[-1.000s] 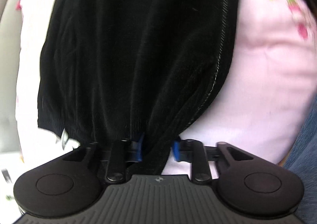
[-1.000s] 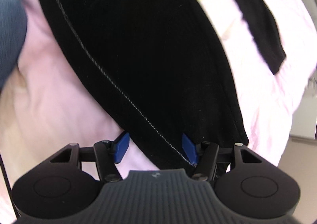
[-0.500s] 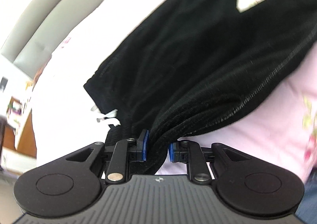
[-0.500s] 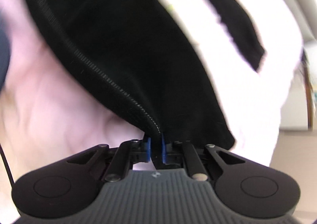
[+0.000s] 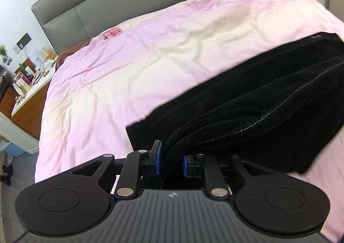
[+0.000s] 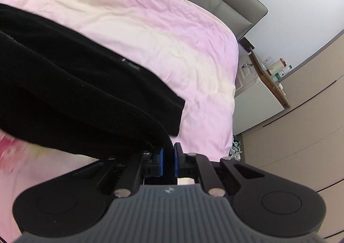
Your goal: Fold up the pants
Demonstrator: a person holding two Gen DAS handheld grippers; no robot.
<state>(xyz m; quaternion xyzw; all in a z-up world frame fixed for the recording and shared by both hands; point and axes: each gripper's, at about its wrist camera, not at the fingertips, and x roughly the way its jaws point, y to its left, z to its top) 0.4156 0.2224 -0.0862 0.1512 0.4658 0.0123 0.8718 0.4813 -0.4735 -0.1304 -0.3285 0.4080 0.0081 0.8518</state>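
Over the pink quilted bedspread [image 5: 150, 54], both the left gripper [image 5: 171, 161] and right gripper [image 6: 168, 160] are clamping bunched black ribbed pants [image 5: 247, 109], grey padded headboard [image 5: 90, 4] standing beyond.

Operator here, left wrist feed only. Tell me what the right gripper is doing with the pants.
Observer: The right gripper is shut on the black pants, pinching a folded edge between its blue fingers.
Operator: Report what lies beyond the bed on that side.
Observer: A white nightstand with a wooden top stands beside the pink bedspread, against the wall.
Operator: Say what's on it.
Observer: A few small bottles and jars; too small to identify further.
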